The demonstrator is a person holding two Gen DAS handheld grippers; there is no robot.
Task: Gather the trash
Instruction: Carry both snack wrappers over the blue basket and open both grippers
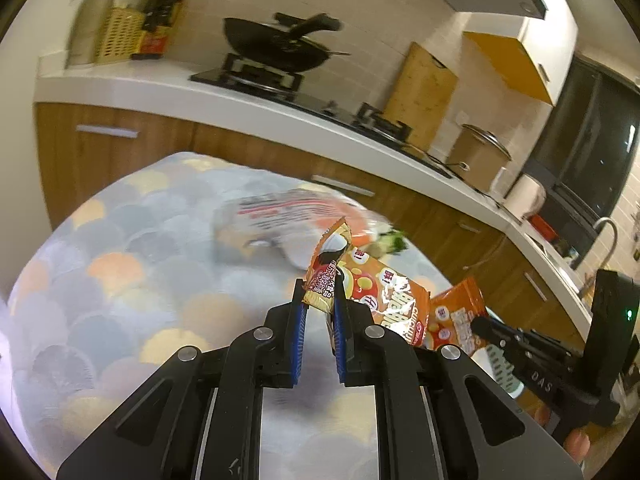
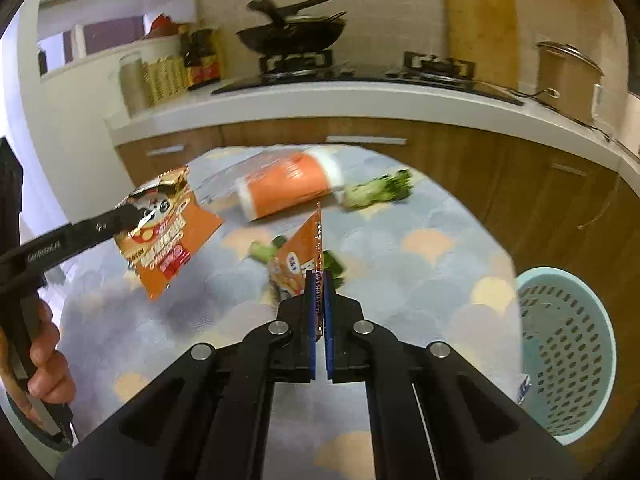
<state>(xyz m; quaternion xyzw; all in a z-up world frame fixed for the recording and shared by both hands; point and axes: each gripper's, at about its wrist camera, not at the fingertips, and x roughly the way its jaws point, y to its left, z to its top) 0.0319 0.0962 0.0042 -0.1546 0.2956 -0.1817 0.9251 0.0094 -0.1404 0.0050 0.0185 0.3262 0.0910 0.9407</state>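
Note:
My left gripper is shut on an orange snack wrapper and holds it above the patterned table; the same wrapper shows at the left of the right wrist view, pinched by the left gripper's fingers. My right gripper is shut on a second orange snack wrapper, which also shows in the left wrist view. An orange and white plastic bag and vegetable scraps lie on the table further back.
A light blue perforated basket stands at the table's right edge. More green scraps lie mid-table. Behind the table runs a kitchen counter with a wok, cutting board and pot.

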